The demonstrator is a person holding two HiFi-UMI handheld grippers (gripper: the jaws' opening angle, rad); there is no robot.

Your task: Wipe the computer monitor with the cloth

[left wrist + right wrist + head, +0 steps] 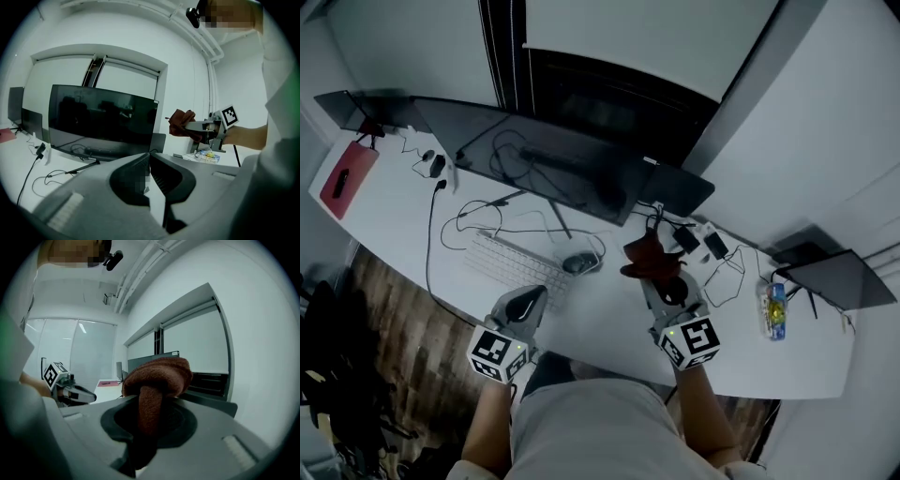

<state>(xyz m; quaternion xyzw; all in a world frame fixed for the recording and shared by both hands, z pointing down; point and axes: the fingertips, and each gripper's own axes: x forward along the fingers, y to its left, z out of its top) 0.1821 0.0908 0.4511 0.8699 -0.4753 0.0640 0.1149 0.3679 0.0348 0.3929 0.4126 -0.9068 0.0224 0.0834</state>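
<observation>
Worktop (609, 323): white, smooth, with a curved front edge; it carries loose black cables.
Monitor (544, 159): wide, dark, glossy panel standing on the worktop.
Keyboard (511, 262): white, flat, rectangular, in front of the monitor.
Right gripper (150, 418): my grey jaws are clamped on a fold of the cloth.
Left gripper (150, 176): my jaws meet at the tips, with nothing between them.
Cloth (157, 376): rust-brown, fleecy, bunched into a rounded lump, held up near the monitor's right end, apart from the screen.

Left gripper (528, 296) fingers together, right gripper (661, 279) fingers tight on cloth (648, 255).
</observation>
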